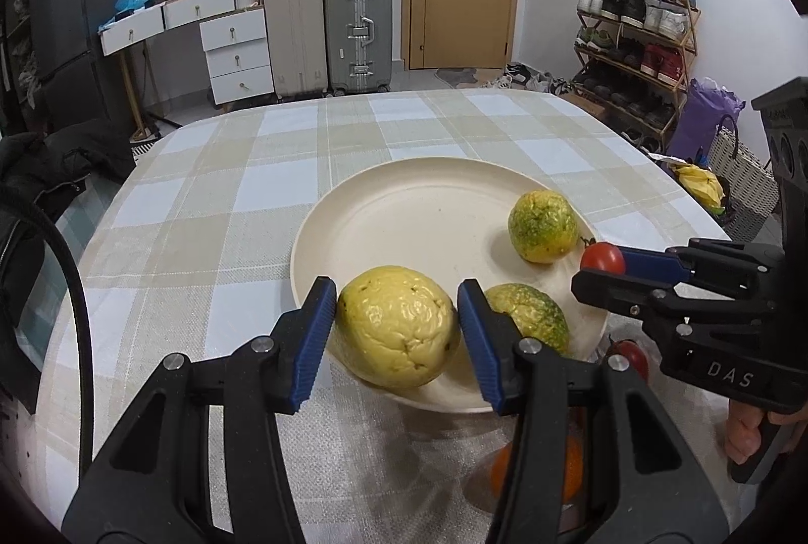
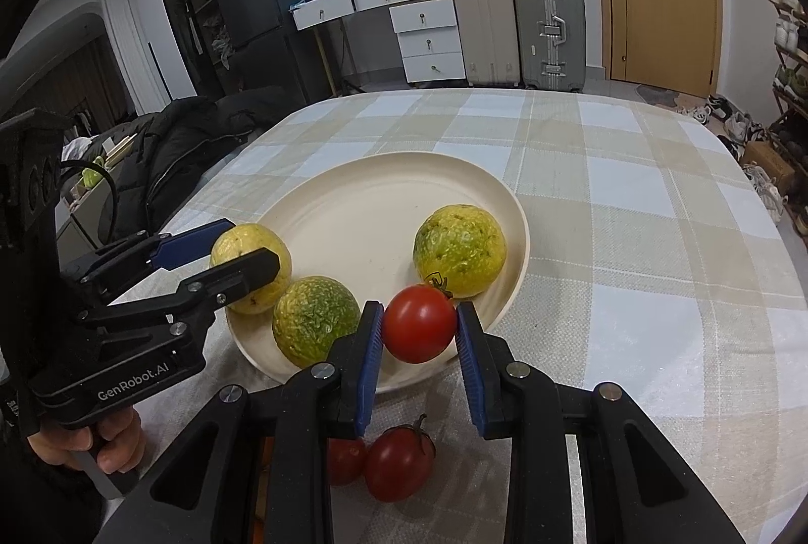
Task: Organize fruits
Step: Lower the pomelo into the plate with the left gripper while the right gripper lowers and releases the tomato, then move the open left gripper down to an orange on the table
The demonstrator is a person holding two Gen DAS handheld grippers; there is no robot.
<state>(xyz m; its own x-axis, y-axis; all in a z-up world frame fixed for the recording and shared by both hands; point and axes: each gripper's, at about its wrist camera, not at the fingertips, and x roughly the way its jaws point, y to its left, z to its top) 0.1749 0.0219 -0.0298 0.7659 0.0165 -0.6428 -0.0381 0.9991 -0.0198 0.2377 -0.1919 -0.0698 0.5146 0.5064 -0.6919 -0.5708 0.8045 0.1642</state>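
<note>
My left gripper (image 1: 396,322) is shut on a wrinkled yellow passion fruit (image 1: 396,334) and holds it over the near left rim of the cream plate (image 1: 404,210); it also shows in the right wrist view (image 2: 242,248). My right gripper (image 2: 416,332) is shut on a red tomato (image 2: 418,324) over the plate's near rim; it also shows in the left wrist view (image 1: 601,263). Two green-yellow passion fruits lie on the plate, one near (image 2: 315,327) and one far right (image 2: 459,258). Two tomatoes (image 2: 399,463) lie on the cloth under my right gripper.
An orange fruit (image 1: 570,473) lies on the checked tablecloth (image 1: 227,200) below my left gripper. A black jacket (image 2: 171,150) lies off the table's left side. Suitcases, drawers and a shoe rack (image 1: 636,34) stand beyond the far edge.
</note>
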